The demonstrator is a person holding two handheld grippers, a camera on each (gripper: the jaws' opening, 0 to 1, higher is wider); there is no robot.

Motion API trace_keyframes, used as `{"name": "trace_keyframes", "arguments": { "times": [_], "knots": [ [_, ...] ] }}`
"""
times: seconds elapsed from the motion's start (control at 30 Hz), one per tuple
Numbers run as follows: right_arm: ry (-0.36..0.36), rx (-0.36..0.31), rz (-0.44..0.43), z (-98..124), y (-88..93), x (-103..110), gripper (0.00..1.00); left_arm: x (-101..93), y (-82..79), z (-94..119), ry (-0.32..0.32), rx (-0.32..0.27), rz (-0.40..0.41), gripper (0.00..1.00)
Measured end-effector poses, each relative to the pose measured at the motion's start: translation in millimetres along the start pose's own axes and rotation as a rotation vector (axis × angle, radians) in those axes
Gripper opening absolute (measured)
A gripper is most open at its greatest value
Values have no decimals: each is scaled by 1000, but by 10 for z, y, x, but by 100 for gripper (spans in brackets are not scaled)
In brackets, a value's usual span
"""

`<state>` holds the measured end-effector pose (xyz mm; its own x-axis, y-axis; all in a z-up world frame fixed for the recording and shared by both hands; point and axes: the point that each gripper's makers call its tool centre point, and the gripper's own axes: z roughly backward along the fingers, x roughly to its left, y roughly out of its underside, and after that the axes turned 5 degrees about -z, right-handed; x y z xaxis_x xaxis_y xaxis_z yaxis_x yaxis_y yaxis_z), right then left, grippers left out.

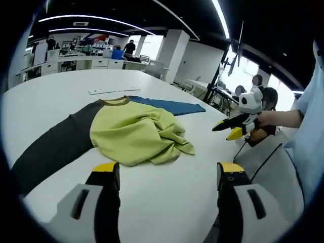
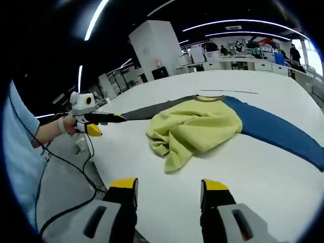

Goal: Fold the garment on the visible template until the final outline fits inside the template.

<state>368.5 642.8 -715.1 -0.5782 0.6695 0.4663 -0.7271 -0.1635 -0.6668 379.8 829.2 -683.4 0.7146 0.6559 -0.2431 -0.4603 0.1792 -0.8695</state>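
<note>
Both grippers raised, jaws apart, nothing held.
Left gripper [image 1: 167, 174] and right gripper [image 2: 169, 192] point forward, yellow-tipped jaws wide; each hand [image 1: 271, 119] grips its handle from the side.

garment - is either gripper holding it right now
No, the garment lies bunched on the white table, with the left gripper and right gripper both open and clear of it.

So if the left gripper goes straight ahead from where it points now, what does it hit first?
Probably the crumpled yellow-green body of the garment. The left gripper is open over bare white table, and the cloth's near edge lies just ahead; depth is uncertain.
</note>
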Motion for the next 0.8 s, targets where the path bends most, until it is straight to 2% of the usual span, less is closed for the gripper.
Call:
{"name": "trace_keyframes", "arguments": {
  "times": [0.03,0.07,0.13,0.23,0.47,0.53,0.7,0.8],
  "knots": [
    [-12,34,-51,-97,32,26,47,-10,9,-2,1,-1,5,75],
    [0,57,-59,-148,55,9,44,-19,21,-6,0,-1,6,75],
    [12,61,-28,-245,51,7,35,-32,34,-9,0,2,7,75],
    [48,98,-53,-374,110,-58,33,-60,22,8,-1,-9,5,74],
    [82,93,-135,-571,125,-119,25,-58,11,41,-16,-19,4,68],
    [100,95,-127,-619,127,-116,24,-57,6,49,-23,-26,9,70],
    [140,72,-109,-693,62,-169,12,-41,33,53,-31,-33,23,68],
    [152,75,-127,-710,74,-200,3,-57,78,32,-25,-12,13,67]
  ]
}}
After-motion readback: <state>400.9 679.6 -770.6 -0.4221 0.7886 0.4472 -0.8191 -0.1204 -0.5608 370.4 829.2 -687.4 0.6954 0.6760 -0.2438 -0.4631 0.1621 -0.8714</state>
